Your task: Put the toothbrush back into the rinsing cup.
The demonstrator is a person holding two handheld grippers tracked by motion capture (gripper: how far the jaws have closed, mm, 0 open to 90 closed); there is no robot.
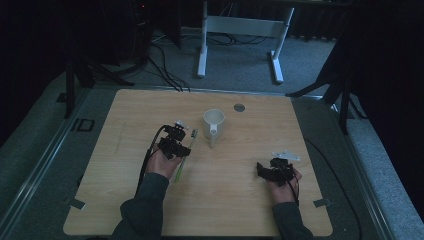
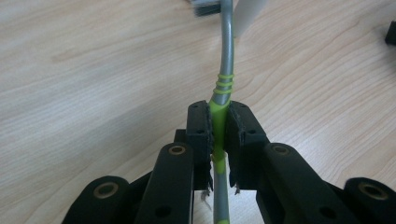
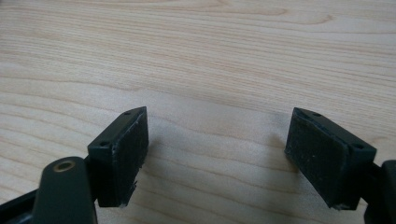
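We note left gripper (image 2: 219, 128) clamped on a green-and-grey toothbrush (image 2: 226, 60), bristle head near the white cup (image 1: 214, 122). Right gripper (image 3: 217, 156) gapes wide, holding nothing, low over the pale wooden surface (image 1: 240, 200); dim room beyond.

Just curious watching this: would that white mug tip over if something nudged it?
The mug stands upright on the table and looks taller than wide, so a high nudge might tip it. Its handle would probably stop it rolling far. It looks empty, so probably light.
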